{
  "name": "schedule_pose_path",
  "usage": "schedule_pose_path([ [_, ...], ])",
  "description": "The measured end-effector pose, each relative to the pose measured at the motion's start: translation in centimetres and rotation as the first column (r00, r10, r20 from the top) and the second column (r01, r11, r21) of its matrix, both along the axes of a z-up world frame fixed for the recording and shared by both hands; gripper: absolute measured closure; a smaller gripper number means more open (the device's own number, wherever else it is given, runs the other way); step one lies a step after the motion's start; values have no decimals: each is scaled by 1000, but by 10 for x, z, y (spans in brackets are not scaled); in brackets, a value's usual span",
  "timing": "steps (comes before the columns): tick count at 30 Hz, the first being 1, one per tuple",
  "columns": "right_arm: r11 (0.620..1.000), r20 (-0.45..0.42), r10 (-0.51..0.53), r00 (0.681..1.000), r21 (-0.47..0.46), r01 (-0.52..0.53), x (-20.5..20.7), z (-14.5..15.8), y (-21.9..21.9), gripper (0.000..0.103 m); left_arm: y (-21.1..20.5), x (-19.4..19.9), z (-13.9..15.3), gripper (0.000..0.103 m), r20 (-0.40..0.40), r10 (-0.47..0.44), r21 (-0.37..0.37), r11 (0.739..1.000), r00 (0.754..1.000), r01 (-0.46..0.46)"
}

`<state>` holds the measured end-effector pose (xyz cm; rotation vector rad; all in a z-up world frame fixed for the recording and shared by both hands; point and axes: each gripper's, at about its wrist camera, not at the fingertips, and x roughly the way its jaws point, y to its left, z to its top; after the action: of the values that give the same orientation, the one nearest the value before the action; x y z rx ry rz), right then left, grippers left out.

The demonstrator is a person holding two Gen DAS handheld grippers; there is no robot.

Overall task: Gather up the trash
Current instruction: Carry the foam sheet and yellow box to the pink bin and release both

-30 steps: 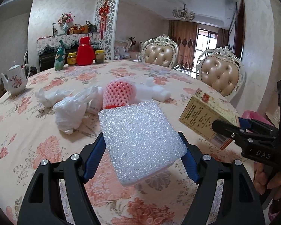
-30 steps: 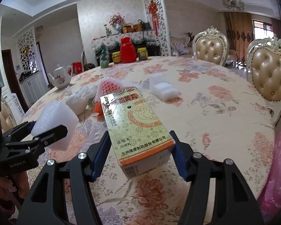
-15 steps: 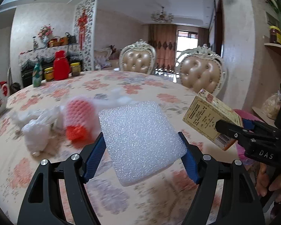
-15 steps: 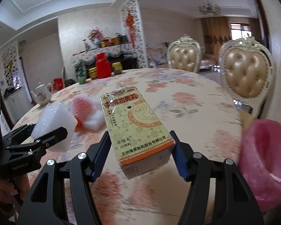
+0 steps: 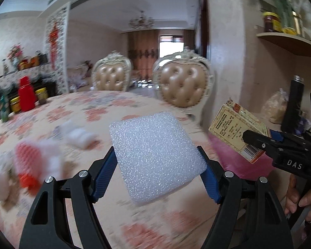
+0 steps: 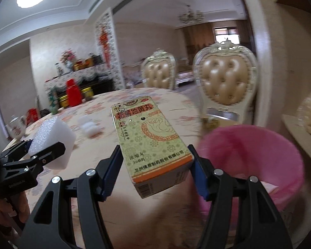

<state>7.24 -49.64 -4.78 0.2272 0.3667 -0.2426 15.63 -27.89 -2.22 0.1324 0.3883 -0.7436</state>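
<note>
While the left hand-held gripper [image 5: 157, 166] clamps foam [image 5: 155, 155], the right hand-held gripper [image 6: 155, 166] clamps a box [image 6: 151, 141].

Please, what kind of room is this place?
Most likely a home dining room that opens onto a living room: a round table with a floral cloth, ornate padded chairs at its edge, and a chandelier beyond.
</note>
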Motion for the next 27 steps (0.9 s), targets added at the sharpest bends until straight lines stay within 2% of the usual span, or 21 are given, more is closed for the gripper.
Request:
schedule_pose_path([
  [6,991,11,-130,991,5,130,-31,-1,-42,42,-60,-11,2,32,17,-144,-14,990,990,144],
  [15,957,0,-289,957,9,289,-62,-10,-96,42,-146,-21,2,32,-10,-320,-34,947,947,320],
  [21,937,-29,-346,938,36,347,-62,-21,-130,42,-192,-15,-2,32,-50,-405,-47,914,913,402],
  [27,930,-29,-365,930,39,366,-63,-22,-150,42,-234,-6,-15,32,-100,-437,-33,900,894,435],
])
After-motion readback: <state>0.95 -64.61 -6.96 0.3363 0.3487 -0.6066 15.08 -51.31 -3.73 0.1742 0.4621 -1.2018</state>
